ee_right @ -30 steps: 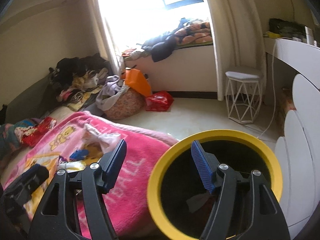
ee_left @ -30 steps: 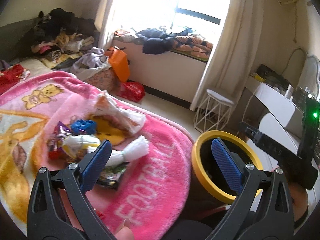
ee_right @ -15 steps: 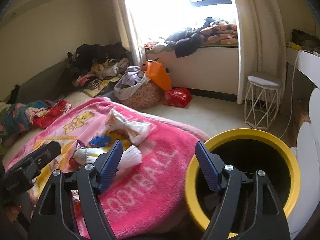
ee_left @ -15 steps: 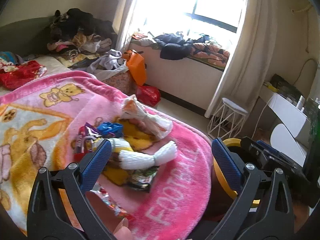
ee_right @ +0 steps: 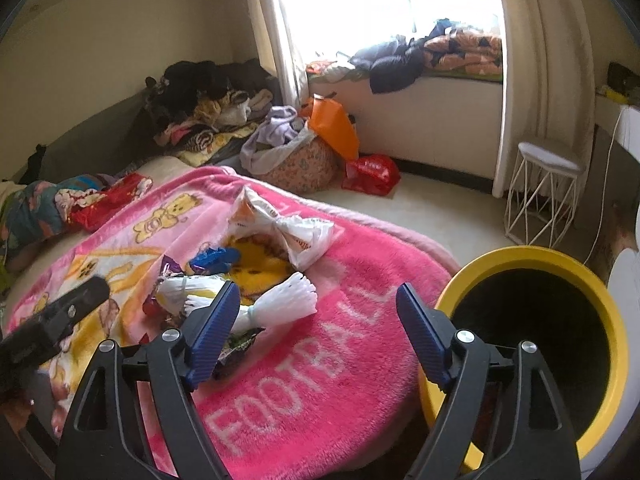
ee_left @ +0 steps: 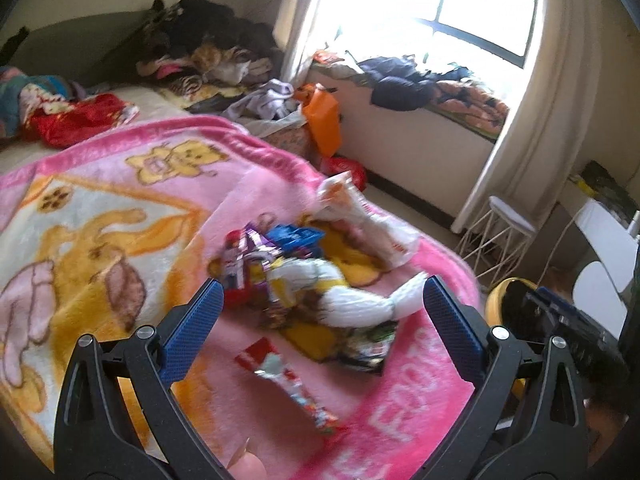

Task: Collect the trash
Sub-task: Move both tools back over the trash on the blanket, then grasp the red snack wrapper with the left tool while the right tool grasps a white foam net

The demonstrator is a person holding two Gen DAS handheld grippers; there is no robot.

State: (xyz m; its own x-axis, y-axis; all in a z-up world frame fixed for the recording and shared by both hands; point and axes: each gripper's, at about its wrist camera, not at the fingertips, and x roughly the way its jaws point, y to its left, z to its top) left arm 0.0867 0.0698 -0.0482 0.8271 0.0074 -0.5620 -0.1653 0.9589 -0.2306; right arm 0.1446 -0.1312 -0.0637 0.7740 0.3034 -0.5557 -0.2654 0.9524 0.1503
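Covering the bed: one big pink blanket with a bear picture and white letters, its round edge hanging just beside the bin. Standing on the floor at that edge: one black bin with a yellow rim, open at the top, dark inside. Past the bed: bare floor up to one white wire stool, one orange bag and one red bag under the window. Lying in a bunch near the middle of the blanket: the trash, about seven pieces. One white-and-orange plastic bag farthest back. One twisted white plastic bag in front of it. One blue wrapper, one purple wrapper, one dark green wrapper, one small red piece. One red-and-silver wrapper lying alone, nearer, with bare blanket around it. Hovering over the pile: left gripper, jaws spread wide, gripping nothing. Hovering over the letters, between pile and bin: right gripper, jaws opening, nothing between them.
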